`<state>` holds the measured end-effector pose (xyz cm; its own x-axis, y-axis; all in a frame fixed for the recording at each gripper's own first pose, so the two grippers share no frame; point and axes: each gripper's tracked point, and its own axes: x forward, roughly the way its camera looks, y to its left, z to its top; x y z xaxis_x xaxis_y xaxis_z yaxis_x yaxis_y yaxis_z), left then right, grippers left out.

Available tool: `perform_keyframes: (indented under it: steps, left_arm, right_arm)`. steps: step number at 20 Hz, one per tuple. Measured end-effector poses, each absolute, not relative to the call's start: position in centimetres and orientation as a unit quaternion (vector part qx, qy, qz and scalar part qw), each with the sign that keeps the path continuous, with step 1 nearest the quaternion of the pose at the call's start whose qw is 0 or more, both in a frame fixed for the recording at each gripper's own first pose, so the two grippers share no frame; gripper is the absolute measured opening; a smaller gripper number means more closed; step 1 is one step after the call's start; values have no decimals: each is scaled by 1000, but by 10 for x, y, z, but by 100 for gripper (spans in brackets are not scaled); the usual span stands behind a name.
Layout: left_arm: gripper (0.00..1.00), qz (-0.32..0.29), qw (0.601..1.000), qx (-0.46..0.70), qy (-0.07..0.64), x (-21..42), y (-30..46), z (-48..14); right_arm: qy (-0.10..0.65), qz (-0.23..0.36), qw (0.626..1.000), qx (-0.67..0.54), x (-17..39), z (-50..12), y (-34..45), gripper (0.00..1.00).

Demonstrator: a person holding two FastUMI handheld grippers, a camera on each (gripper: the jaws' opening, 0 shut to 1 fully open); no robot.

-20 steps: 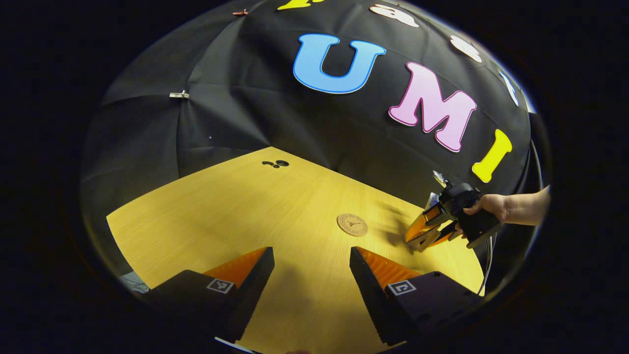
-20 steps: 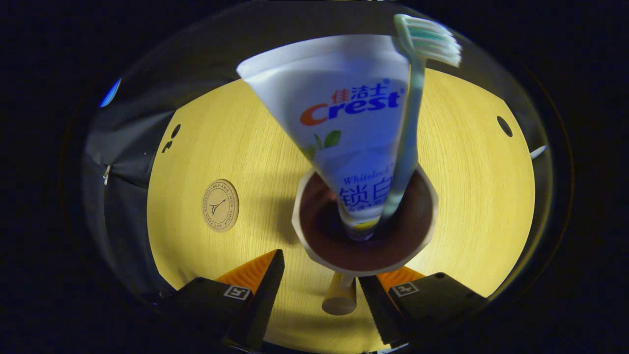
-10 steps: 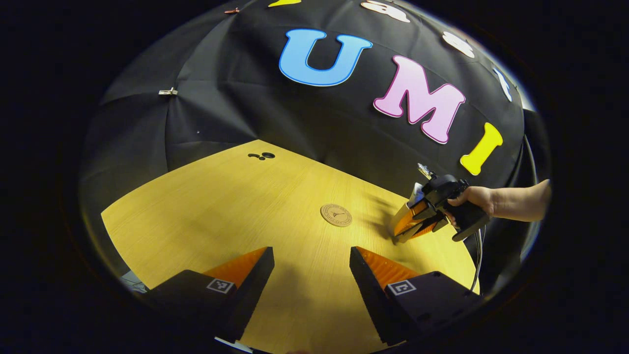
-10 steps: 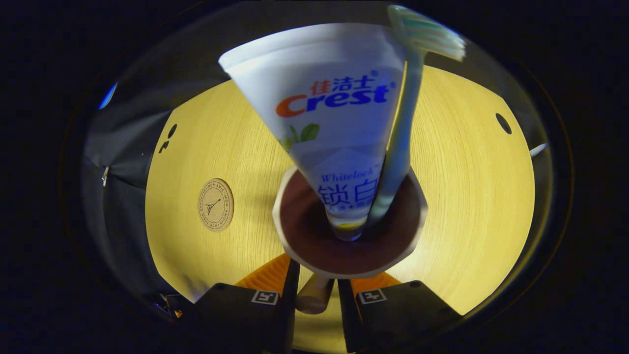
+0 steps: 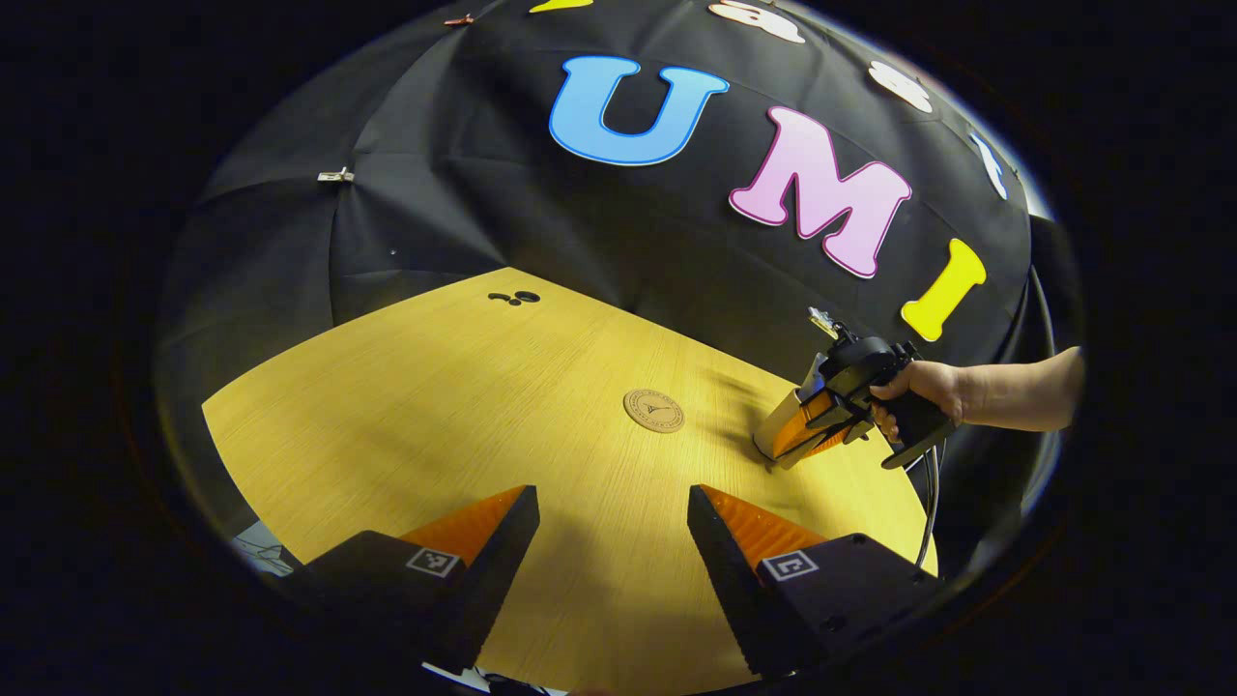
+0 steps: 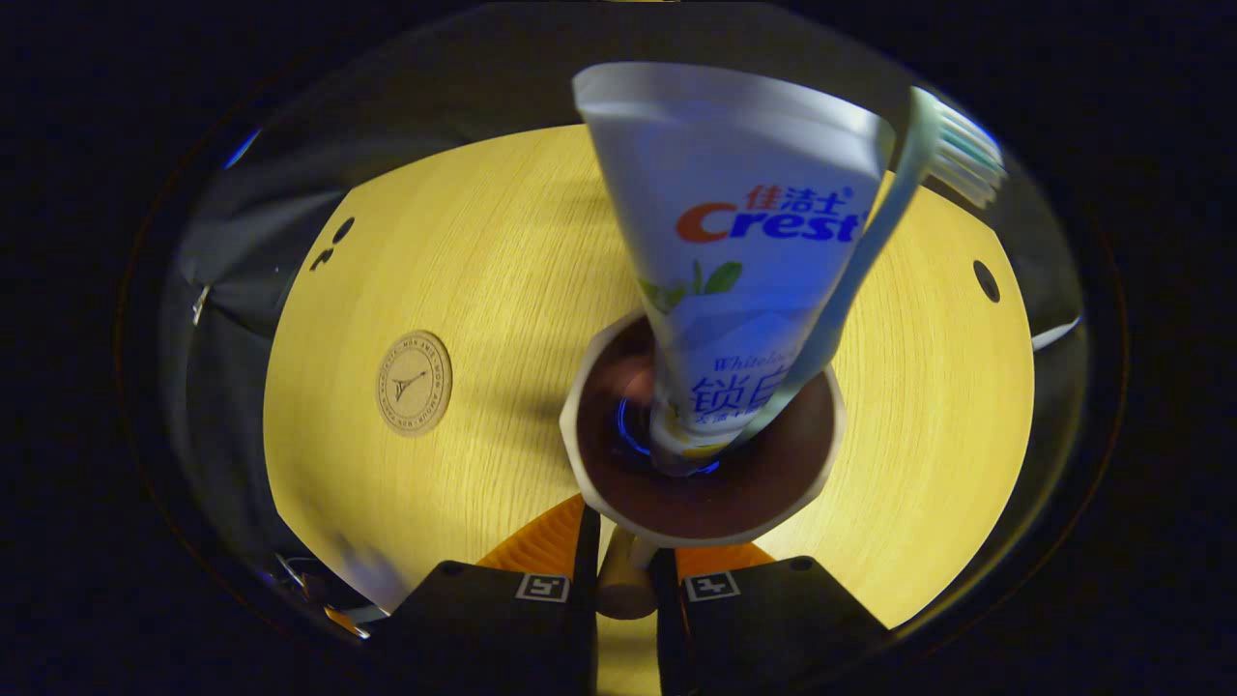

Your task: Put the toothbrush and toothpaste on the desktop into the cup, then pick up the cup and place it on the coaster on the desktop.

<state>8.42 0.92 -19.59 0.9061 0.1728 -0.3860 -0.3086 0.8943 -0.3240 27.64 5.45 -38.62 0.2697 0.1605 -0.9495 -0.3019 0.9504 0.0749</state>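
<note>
With right hand-held gripper point(image 6: 623, 570) clamped on cup point(image 6: 701, 503) handle, toothpaste point(image 6: 739, 251) and toothbrush point(image 6: 870, 251) stand just ahead; coaster point(image 6: 414, 383) front-left; left hand-held gripper point(image 5: 611, 541) gapes.

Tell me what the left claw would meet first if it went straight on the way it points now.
Probably the bare desktop: nothing stands between the left claw fingers, and the coaster lies slightly right of that line.
</note>
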Motion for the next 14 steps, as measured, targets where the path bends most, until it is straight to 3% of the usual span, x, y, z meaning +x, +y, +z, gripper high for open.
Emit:
perform_keyframes:
  steps: [1,3,4,5,14]
  left_arm:
    - [98,127,956,-193,179,82,10,-198]
    - [98,124,957,-191,180,80,10,-198]
    - [98,121,957,-191,182,80,10,-199]
    - [98,118,957,-190,187,79,10,-202]
    - [98,114,955,-197,190,64,26,-205]
  right_arm:
    - [583,147,796,-63,276,-386,55,28]
    - [583,148,797,-49,275,-383,59,25]
    - [581,147,799,-43,275,-380,60,31]
    - [580,147,800,-43,274,-379,61,25]
    - [555,170,812,-66,265,-358,103,25]
